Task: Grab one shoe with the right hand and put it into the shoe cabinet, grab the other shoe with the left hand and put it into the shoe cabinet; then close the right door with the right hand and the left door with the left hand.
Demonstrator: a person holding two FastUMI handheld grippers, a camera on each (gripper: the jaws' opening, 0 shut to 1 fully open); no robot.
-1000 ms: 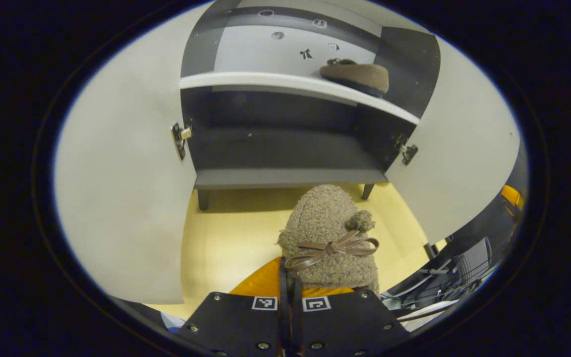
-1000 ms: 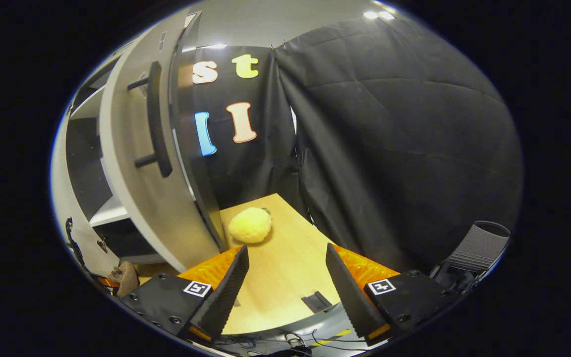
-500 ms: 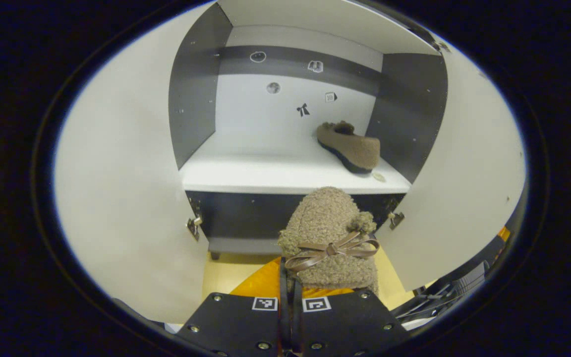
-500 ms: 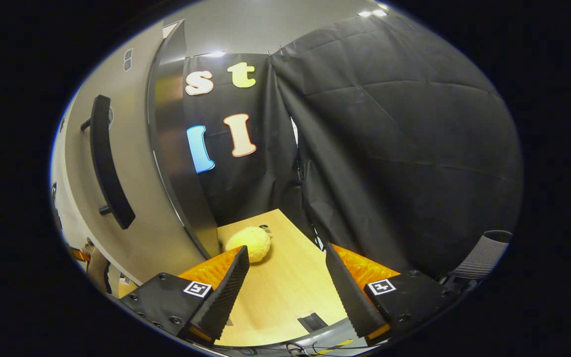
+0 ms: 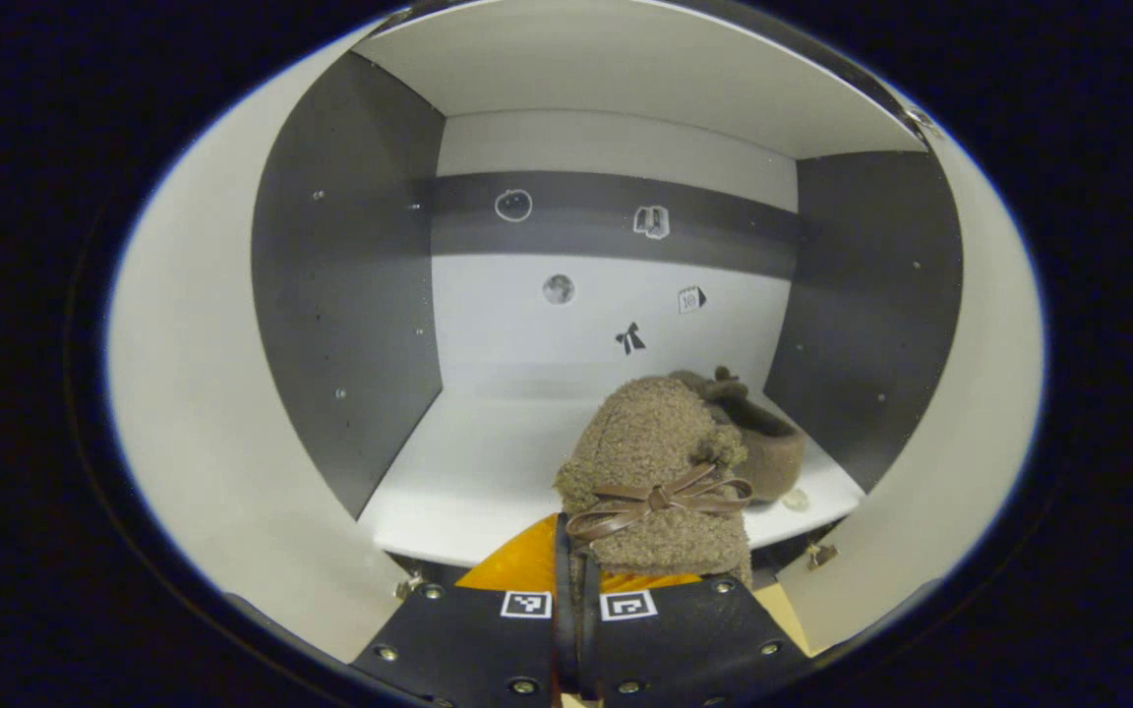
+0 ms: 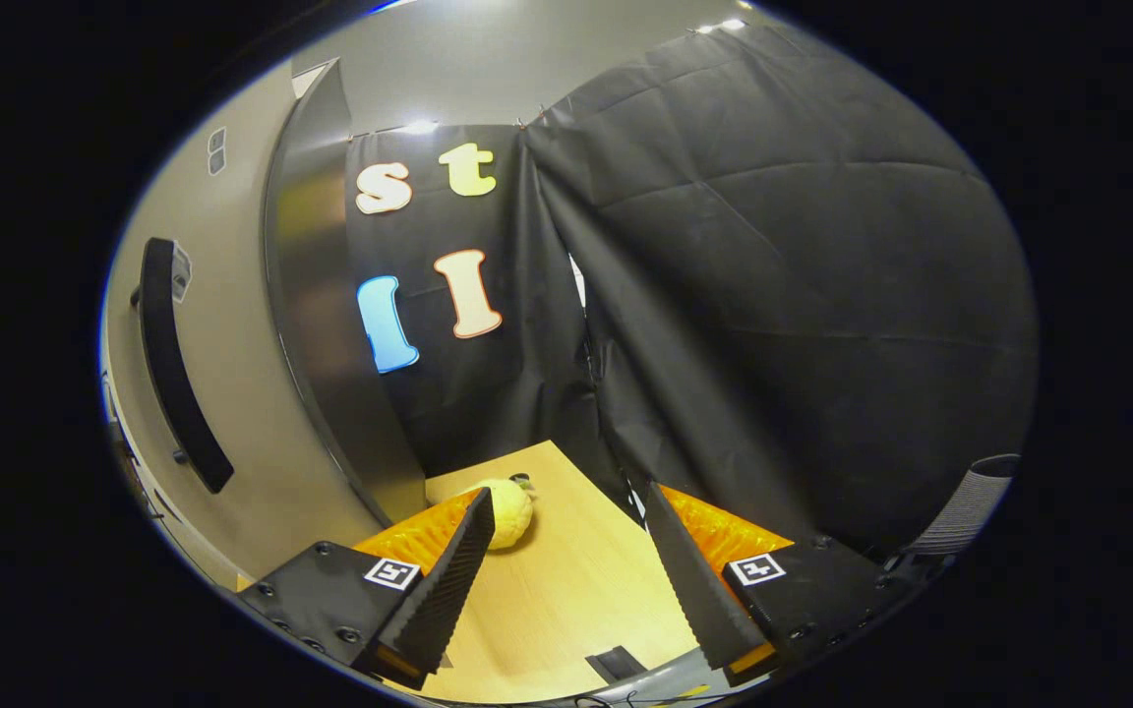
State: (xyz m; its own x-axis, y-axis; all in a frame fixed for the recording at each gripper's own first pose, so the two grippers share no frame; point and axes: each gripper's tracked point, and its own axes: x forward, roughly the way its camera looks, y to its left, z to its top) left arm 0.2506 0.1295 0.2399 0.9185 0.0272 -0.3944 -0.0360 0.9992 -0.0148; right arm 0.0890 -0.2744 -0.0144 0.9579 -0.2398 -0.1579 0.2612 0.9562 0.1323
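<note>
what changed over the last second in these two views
The left gripper carried its fuzzy shoe up from floor level to the cabinet's upper shelf, near the other shoe. The right gripper drifted; it stayed open and empty.

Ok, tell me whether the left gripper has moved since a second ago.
Yes. The left gripper, shut on the fuzzy shoe, has risen and advanced toward the cabinet's upper shelf, which now sits closer and lower.

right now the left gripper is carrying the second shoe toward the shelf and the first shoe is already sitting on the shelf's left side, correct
Not quite: in the left gripper view the first shoe sits on the right side of the shelf, near the right wall. The rest holds: the left gripper carries the second shoe toward it.
</note>
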